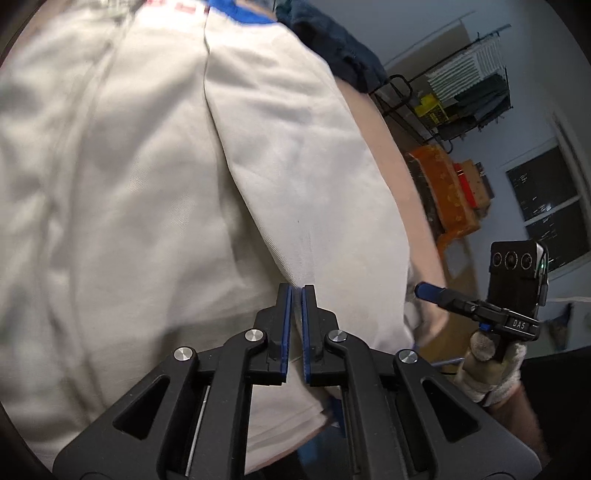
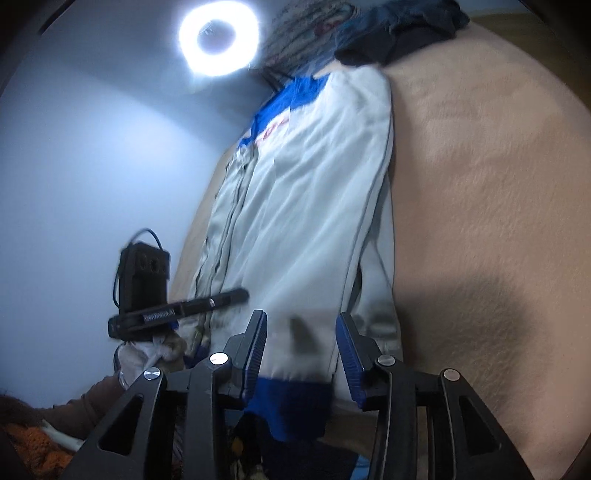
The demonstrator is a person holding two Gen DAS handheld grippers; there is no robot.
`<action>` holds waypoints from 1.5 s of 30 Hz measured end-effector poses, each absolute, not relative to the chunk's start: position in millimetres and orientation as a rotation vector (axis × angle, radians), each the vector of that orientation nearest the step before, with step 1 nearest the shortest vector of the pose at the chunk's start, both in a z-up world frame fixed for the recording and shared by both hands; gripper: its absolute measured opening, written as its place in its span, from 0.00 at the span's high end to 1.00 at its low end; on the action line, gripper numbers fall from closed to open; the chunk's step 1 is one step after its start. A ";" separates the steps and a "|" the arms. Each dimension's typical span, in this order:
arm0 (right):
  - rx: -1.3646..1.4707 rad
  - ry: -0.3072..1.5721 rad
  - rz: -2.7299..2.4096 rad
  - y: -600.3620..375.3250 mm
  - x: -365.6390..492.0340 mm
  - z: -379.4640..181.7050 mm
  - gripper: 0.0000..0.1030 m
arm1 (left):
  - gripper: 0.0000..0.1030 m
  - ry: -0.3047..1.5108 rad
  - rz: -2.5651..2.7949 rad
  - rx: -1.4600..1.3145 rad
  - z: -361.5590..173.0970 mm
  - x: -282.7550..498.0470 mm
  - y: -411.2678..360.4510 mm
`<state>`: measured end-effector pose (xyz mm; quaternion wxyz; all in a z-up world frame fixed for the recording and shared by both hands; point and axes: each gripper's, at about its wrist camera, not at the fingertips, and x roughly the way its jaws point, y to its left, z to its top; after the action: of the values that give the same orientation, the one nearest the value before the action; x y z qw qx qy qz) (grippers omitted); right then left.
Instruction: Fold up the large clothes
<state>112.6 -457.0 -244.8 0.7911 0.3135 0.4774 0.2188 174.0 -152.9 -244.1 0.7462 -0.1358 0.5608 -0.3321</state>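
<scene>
Beige bedding (image 2: 480, 184) spreads under everything you're working on. Your left gripper (image 1: 295, 295) has its blue pads nearly together, just a narrow slit, over the white jacket (image 1: 147, 184) with no cloth pinched. Your right gripper (image 2: 301, 332) stands wide, straddling the jacket's blue hem (image 2: 291, 406). The jacket lies lengthwise toward a dark garment (image 2: 399, 33) below a ring light (image 2: 218, 40).

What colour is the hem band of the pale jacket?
Blue; the jacket's hem band shows best in the right wrist view.
</scene>
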 end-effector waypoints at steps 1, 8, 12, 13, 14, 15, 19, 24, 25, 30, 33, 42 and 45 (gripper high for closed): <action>0.659 1.043 0.464 -455.5 112.8 -248.8 0.60 | 0.99 1.200 -0.719 -0.271 -239.8 168.6 -150.1; 0.663 1.142 0.486 -445.3 113.8 -269.9 0.63 | 0.99 1.119 -0.809 -0.183 -219.2 148.6 -153.6; 0.720 1.180 0.508 -441.0 108.4 -283.5 0.63 | 0.99 1.181 -0.825 -0.097 -238.6 145.4 -173.6; 0.740 1.185 0.515 -440.0 107.0 -286.6 0.63 | 0.99 1.199 -0.819 -0.080 -243.5 144.9 -177.3; 0.744 1.184 0.508 -438.7 105.4 -287.9 0.64 | 0.99 1.212 -0.810 -0.060 -248.2 143.5 -180.0; 0.738 1.171 0.494 -437.2 105.0 -285.9 0.77 | 0.99 1.220 -0.802 -0.039 -252.6 142.6 -183.0; 0.720 1.041 0.496 -439.0 98.4 -251.5 0.92 | 0.99 1.221 -0.816 -0.042 -252.5 140.2 -187.3; 0.556 1.057 0.378 -443.8 91.6 -231.5 0.93 | 0.99 1.193 -0.829 -0.010 -245.8 133.8 -190.2; 0.533 1.098 0.329 -444.9 91.9 -240.9 0.93 | 0.99 1.188 -0.830 -0.005 -243.7 132.3 -190.4; 0.454 1.188 0.323 -436.3 90.9 -260.6 0.90 | 0.99 1.128 -0.840 0.004 -224.4 121.3 -191.5; 0.470 1.099 0.355 -443.8 88.2 -242.4 0.69 | 0.91 1.106 -0.861 -0.006 -217.4 113.9 -194.5; 0.582 0.958 0.158 -496.3 111.4 -236.8 0.60 | 0.55 1.121 -0.851 -0.041 -212.8 98.8 -252.0; 0.607 0.914 0.100 -510.6 124.3 -231.4 0.59 | 0.38 1.124 -0.823 0.014 -208.2 99.7 -292.6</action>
<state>124.3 -510.6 -231.4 0.8520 0.2885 0.4343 0.0477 99.7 -292.6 -208.2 0.7670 0.0063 0.5177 -0.3789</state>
